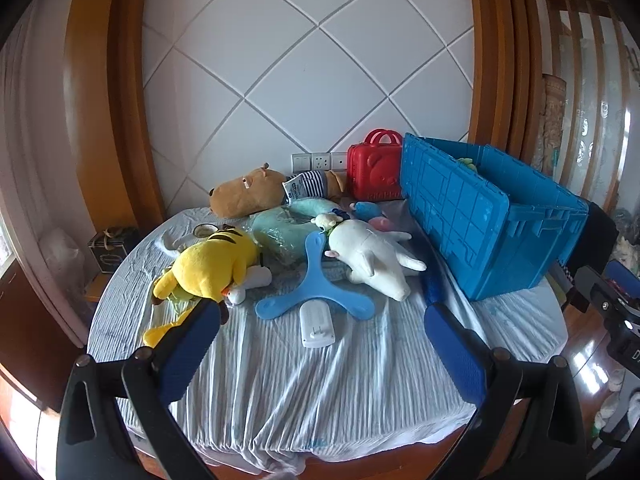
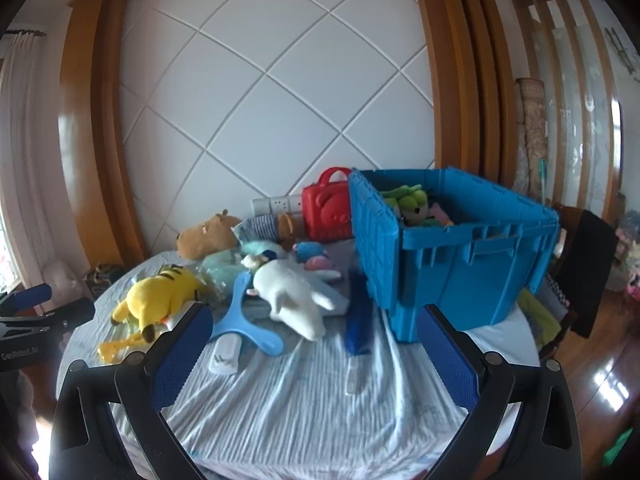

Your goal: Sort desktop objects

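Both tools, left and right, hung wide open and empty above the counter; the soft, light white plush mid-counter looked best pinched at its belly.

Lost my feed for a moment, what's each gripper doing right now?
Left gripper: open, holding nothing, above the table.
Right gripper: open, holding nothing, facing the blue crate.

Blue crate — yellow plush
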`<state>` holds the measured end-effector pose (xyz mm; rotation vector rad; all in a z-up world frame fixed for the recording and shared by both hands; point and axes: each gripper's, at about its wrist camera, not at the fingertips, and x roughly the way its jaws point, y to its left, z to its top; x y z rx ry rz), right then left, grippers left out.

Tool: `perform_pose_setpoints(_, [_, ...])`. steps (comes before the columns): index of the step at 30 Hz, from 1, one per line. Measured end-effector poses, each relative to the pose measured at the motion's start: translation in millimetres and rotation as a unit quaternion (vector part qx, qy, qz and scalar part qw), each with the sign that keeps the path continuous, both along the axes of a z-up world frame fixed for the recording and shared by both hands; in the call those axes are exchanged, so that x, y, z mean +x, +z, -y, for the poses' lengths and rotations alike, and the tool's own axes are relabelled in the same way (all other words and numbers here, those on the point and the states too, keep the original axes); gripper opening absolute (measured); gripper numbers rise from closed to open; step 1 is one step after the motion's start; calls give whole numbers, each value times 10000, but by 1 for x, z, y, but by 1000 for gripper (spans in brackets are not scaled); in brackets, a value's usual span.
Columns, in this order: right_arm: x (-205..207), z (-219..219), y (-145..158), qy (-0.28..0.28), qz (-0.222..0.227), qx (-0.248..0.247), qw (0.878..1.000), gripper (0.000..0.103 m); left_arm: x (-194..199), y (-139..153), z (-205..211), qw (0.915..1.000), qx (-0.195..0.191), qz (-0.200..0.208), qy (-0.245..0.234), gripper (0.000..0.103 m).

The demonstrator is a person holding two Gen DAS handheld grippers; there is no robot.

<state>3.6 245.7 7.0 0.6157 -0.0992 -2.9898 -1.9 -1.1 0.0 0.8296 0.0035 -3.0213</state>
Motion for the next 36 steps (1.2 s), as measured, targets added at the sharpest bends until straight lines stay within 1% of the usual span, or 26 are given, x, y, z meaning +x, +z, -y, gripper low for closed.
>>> perform_pose_setpoints(10, [-8,8,6,-5,35,292,9996,103,-13,0,10,9987,83,486,143,103])
perform_pose_setpoints(12, [-10,10,7,-7,42,350,9994,103,-7,-4,11,9992,86,378,129,103])
perform_pose_setpoints(14, [-12,11,8,-8,49,408,9992,103,-9,-4,11,9992,95,370,135,103])
perform_pose_setpoints(19, [-17,16,10,-24,30,491,9988,103,-13,-2,12,9997,-33,189,179,103])
perform_pose_setpoints(28, [-26,17,12,-66,70,517,9986,103,-20,-2,17,9995,-18,237,192,103])
perform_pose_setpoints(36, [-25,15,12,-67,43,495,9987,103,-22,0,20,9995,5,255,176,103])
